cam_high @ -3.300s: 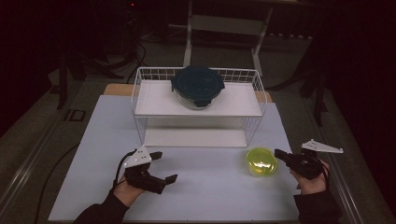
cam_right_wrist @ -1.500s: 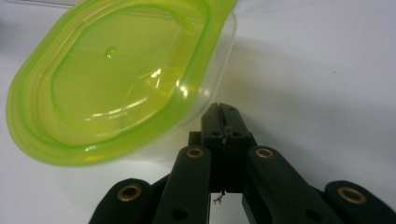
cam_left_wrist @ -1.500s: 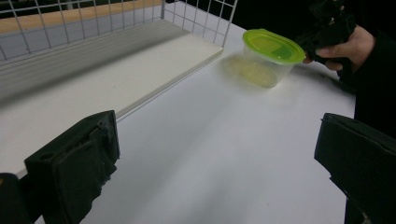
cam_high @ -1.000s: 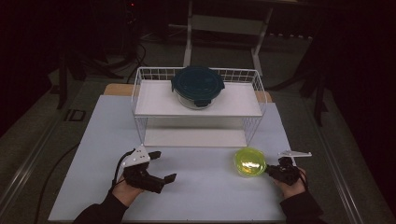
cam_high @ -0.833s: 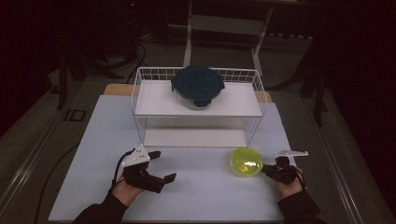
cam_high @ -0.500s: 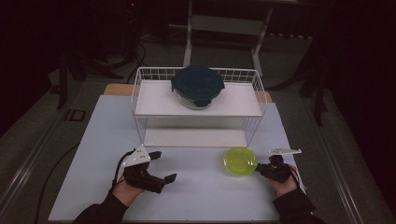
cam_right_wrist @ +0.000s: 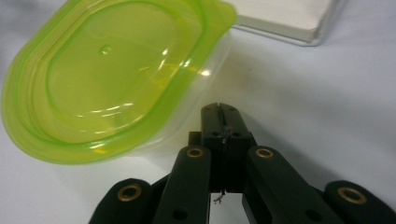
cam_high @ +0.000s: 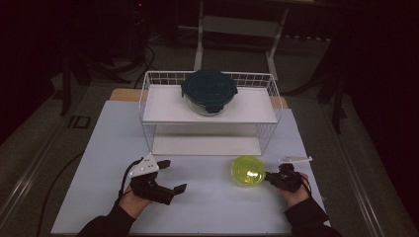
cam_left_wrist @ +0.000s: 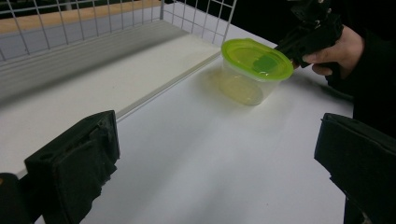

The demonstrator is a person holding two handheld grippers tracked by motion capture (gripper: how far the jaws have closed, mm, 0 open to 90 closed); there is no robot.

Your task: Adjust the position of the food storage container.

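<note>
Right gripper view: closed, empty matte right claw (cam_right_wrist: 222, 112) against clear round tub (cam_right_wrist: 140, 84), glossy lime lid (cam_right_wrist: 107, 70).

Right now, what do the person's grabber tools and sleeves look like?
Both grippers are black. The left gripper has chunky black pads, a grey three-cornered plate on top and a thin cable. The right gripper has brass-coloured rivets on its arms. The sleeves are dark.

Dark-lidded glass container (cam_high: 209, 90) atop white wire rack (cam_high: 267, 111); white table (cam_high: 99, 148).
</note>
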